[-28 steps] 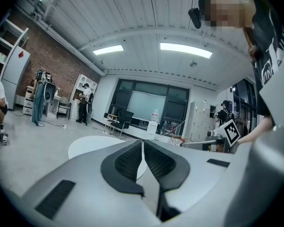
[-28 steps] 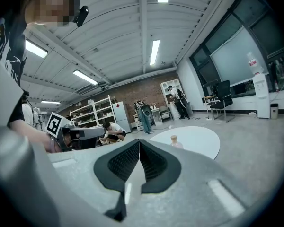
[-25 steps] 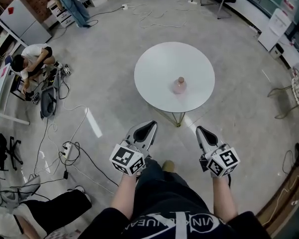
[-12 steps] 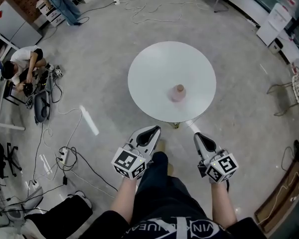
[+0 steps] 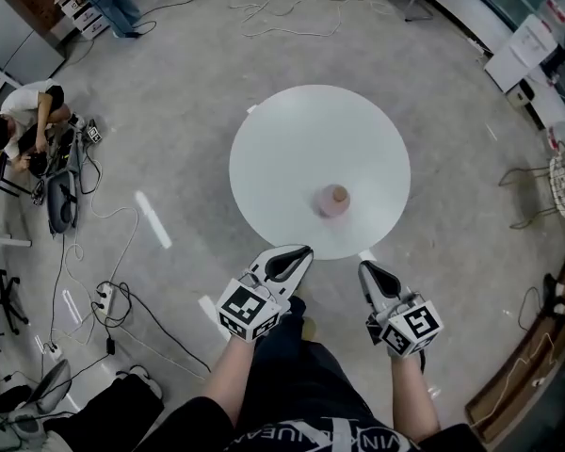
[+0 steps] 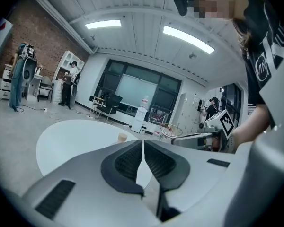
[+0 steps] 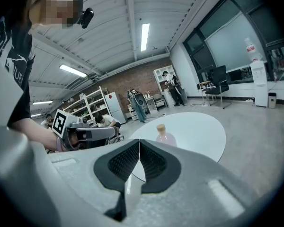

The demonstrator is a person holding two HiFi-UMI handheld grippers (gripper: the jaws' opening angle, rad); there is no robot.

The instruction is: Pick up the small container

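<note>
Small container [image 7: 166, 137]: apparently pink bottle, right gripper view; head view blob.

The round white bench [image 5: 282, 139] is bare on every side of the small container [image 5: 334, 200], which stands alone toward the near rim. The left tongs [image 5: 301, 252] and the right tongs [image 5: 365, 268] hang at that rim with nothing between them and the container. Cables [image 5: 94, 285] litter the floor at the left, well apart from the bench.

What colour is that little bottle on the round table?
The small container is pale pink with a tan cap, clearest in the right gripper view.
</note>
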